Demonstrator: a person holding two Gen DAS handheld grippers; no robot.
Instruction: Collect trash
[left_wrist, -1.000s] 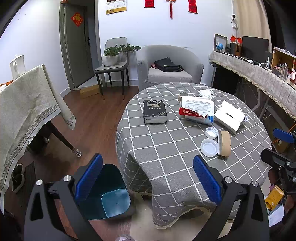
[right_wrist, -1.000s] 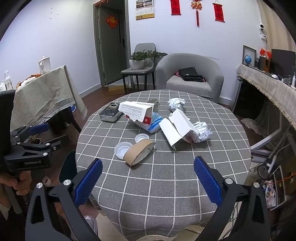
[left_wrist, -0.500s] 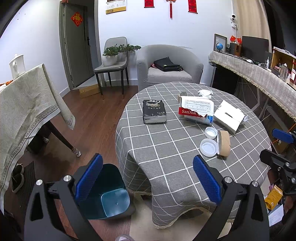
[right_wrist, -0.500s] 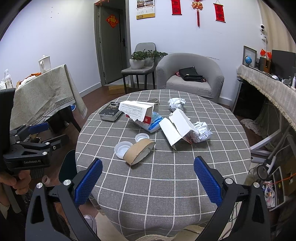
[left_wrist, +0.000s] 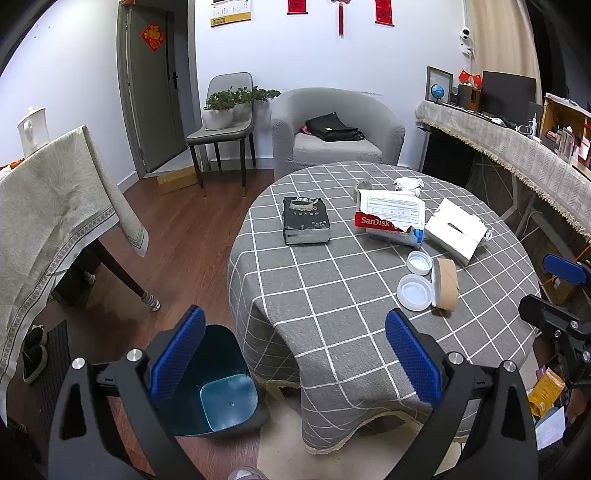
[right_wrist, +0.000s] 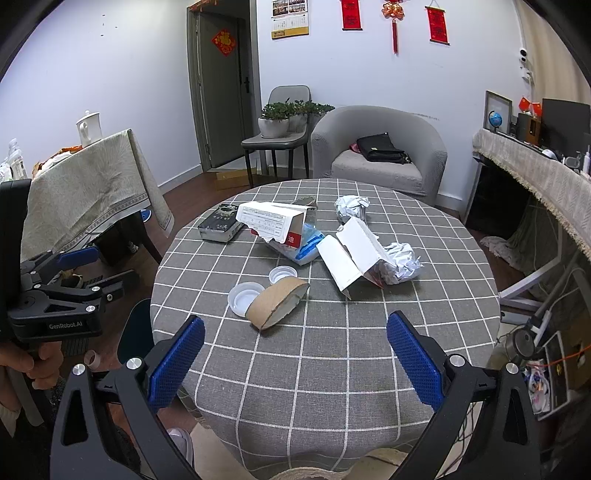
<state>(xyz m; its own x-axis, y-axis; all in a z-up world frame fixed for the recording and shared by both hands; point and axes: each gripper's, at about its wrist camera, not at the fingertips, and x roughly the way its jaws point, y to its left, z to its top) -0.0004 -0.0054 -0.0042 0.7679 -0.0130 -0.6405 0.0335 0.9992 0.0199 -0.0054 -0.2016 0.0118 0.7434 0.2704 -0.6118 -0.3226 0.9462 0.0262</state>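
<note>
The left hand-held gripper (left_wrist: 295, 354) hangs with its blue fingers spread wide and nothing between them, over the near edge of the round counter (left_wrist: 332, 295) with its grey checked cloth. Below its left finger, on the wooden floor, stands a teal trash bin (left_wrist: 221, 391), open and just beside the hanging cloth. Ahead of this hand-held gripper lies a dark flat packet (left_wrist: 305, 220); ahead and to its right lie a torn SanDisk box (left_wrist: 388, 218), a white cardboard box (left_wrist: 456, 230), two white plastic lids (left_wrist: 415, 290) and a flattened cardboard tube (left_wrist: 446, 282) touching the larger lid.

The right hand-held gripper (right_wrist: 295, 356) is likewise spread wide and empty, above the near part of the counter. Just ahead of it, slightly towards its left finger, lies the cardboard tube (right_wrist: 277, 302) against the lids (right_wrist: 245, 297). Farther ahead sit the torn box (right_wrist: 275, 221) over a blue-and-white wrapper (right_wrist: 306, 247), the opened white box (right_wrist: 351, 254), and two crumpled paper balls (right_wrist: 400, 262), one beside the white box and one beyond it. At the far left of this view a hand (right_wrist: 26, 369) grips the handle of the left hand-held gripper.
</note>
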